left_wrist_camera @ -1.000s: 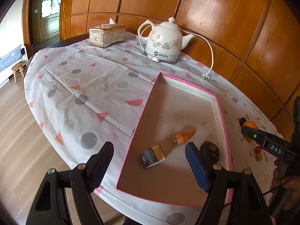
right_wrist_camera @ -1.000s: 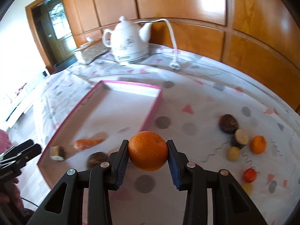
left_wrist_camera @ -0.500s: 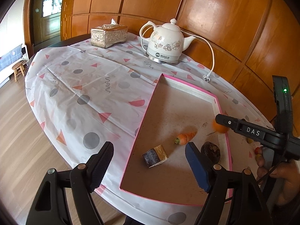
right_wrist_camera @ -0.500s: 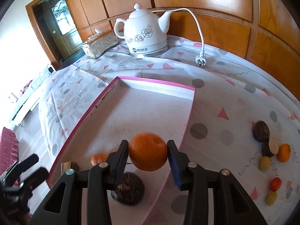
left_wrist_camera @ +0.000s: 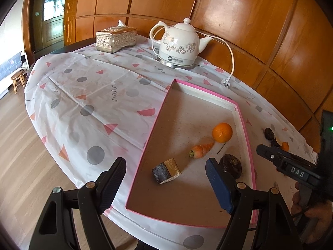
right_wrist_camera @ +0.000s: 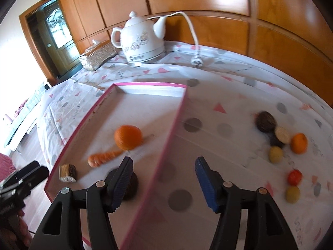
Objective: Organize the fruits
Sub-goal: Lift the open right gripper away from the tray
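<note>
Left wrist, round orange (left_wrist_camera: 222,132) (glossy), pink tray (left_wrist_camera: 243,123)

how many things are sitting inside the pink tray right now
4. In the pink tray: an orange by the right wall, a carrot just below it, a dark round fruit nearer the camera, and a brown-gold block left of that. None looks hidden.

The right wrist view is smeared by motion: the loose fruits (right_wrist_camera: 278,139) on the desk (right_wrist_camera: 229,95) are too blurred to name. A dark fruit (right_wrist_camera: 130,184) sits half hidden behind the right claw (right_wrist_camera: 164,179). In the left wrist view, the right claw (left_wrist_camera: 291,166) is cut off by the edge, covering fruits (left_wrist_camera: 276,138) behind.
</note>
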`<action>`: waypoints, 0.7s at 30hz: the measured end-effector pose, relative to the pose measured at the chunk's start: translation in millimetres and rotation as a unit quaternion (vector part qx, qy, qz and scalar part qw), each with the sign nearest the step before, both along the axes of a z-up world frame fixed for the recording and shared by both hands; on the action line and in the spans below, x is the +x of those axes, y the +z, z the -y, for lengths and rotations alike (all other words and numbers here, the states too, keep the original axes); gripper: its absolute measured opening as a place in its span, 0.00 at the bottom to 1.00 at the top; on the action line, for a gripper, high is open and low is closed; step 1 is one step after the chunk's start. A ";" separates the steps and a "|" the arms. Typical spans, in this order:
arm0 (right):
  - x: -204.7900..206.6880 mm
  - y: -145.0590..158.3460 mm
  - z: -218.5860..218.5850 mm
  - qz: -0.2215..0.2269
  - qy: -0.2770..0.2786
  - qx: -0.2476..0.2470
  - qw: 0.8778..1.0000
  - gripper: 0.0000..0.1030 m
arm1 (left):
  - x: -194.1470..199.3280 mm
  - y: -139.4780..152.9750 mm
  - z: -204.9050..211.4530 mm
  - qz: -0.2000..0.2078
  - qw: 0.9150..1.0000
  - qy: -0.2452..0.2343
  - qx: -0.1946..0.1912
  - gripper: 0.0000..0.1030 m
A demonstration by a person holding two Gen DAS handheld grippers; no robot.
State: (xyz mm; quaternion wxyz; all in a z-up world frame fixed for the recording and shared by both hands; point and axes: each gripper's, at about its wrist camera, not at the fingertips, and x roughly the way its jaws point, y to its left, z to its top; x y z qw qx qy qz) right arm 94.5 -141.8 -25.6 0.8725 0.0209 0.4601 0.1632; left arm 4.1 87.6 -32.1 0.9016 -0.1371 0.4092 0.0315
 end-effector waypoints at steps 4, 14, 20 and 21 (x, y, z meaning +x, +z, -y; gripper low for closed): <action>-19.4 0.4 19.5 0.019 -0.029 -0.026 0.999 0.61 | -0.7 2.5 8.0 0.003 1.000 -0.013 0.006 0.77; -62.2 -0.8 91.9 0.059 -0.140 -0.069 0.986 0.61 | 0.4 10.8 32.4 0.011 0.998 -0.049 0.024 0.77; -80.9 -9.8 141.0 0.048 -0.223 -0.091 0.969 0.61 | -0.9 14.2 45.5 0.013 0.997 -0.065 0.034 0.77; -82.9 -10.6 147.6 0.046 -0.238 -0.094 0.966 0.61 | -0.8 14.4 47.1 0.013 0.997 -0.067 0.035 0.77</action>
